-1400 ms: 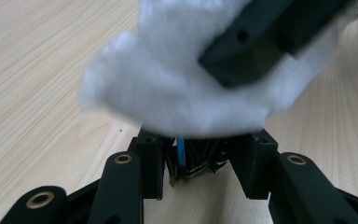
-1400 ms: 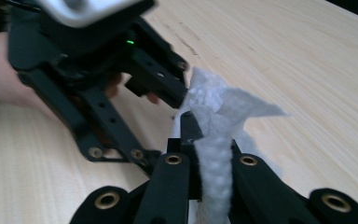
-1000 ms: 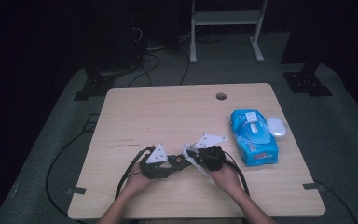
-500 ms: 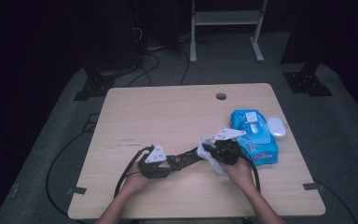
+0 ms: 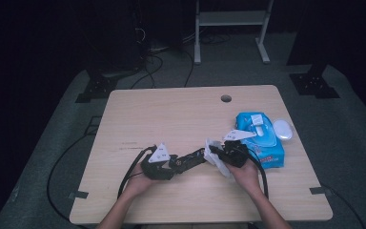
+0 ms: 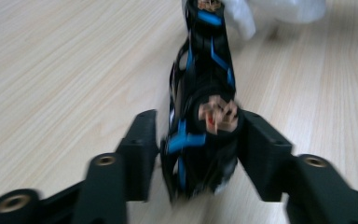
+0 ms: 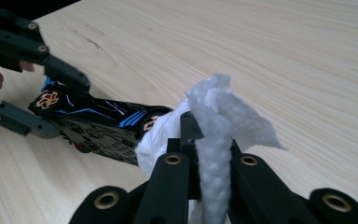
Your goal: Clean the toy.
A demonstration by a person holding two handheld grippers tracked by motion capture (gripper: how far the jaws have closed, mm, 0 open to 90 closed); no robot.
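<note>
Two grippers are both busy on one black toy car [image 5: 194, 158] with blue stripes, near the front middle of the wooden counter [image 5: 171, 114]. The left gripper [image 6: 193, 154] has its jaws set around one end of the car, one jaw on each side, so it's clamped on it. That view is pretty blurry, but you can make out a tan wheel with a red centre right between the jaws. In the high view the left gripper [image 5: 171, 164] sits low on the counter with the person's left hand [image 5: 140, 181] behind it, and the car stretches from it toward the right gripper [image 5: 217, 151].

The right gripper [image 7: 209, 154] has its jaws pinched narrow on a white wipe [image 7: 223, 116], which is bunched up and sticks out above the jaw tips. The lower part of the wipe is pressed against the near end of the car [image 7: 98, 121], right by a wheel. The car looks tilted a bit, resting on or just over the counter; I can't tell which.

Off to the right there's a blue pack of wipes [image 5: 261, 138] lying flat, with a small white oval thing [image 5: 282, 129] just beside it at the counter's right edge. A round cable hole [image 5: 226, 98] sits near the far edge.
</note>
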